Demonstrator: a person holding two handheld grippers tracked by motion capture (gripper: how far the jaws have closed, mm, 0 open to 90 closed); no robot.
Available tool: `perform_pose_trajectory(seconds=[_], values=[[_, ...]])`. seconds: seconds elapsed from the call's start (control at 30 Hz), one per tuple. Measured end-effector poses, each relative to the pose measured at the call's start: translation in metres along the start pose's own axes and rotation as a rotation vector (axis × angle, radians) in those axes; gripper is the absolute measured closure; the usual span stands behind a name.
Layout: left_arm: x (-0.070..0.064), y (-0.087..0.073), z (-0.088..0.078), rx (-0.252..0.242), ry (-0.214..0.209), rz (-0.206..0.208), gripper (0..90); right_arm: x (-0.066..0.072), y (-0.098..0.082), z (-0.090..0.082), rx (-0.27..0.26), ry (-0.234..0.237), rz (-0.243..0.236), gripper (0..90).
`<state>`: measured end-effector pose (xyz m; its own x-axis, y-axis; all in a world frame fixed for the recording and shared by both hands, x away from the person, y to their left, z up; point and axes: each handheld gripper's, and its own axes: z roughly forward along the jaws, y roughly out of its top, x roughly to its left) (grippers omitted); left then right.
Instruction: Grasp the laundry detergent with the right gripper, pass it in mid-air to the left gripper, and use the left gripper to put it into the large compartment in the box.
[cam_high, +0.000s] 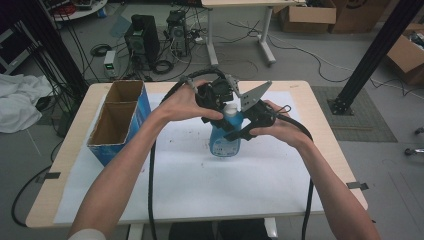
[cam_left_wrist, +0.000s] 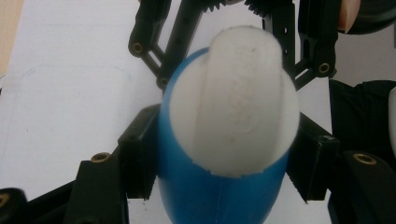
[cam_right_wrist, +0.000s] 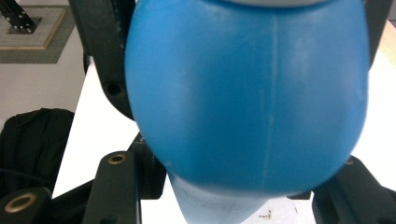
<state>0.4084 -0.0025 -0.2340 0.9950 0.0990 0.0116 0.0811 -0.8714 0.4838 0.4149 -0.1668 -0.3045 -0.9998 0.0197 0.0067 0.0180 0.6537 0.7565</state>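
Both tongs (cam_left_wrist: 224, 154) clamp blue bottle (cam_high: 226, 137); label unreadable

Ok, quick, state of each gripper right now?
Left gripper: shut on the blue bottle, just under its white cap.
Right gripper: shut on the blue bottle's body.

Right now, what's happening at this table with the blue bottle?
A person holds a gripper in each hand around a blue bottle with a white cap, standing on the white sheet. The right gripper is clamped on the bottle's body. The left gripper has its fingers against the bottle just below the cap. An open cardboard box stands nearby.
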Motion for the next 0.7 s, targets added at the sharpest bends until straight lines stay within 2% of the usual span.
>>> perform_pose_trajectory(seconds=[0.27,0.5,0.7], values=[[-0.0003,-0.0012,0.0035,0.034,-0.008,0.003,37.7,0.0011,-0.001,0.0051,0.01,0.01,0.001,45.1],[0.001,-0.0023,0.0019,0.019,-0.008,0.0,37.7,0.0001,-0.0009,0.0063,0.001,0.011,0.005,44.9],[0.0002,-0.0029,0.002,0.026,-0.005,0.001,37.7,0.0008,-0.0015,0.0076,-0.01,0.007,0.011,44.6]])
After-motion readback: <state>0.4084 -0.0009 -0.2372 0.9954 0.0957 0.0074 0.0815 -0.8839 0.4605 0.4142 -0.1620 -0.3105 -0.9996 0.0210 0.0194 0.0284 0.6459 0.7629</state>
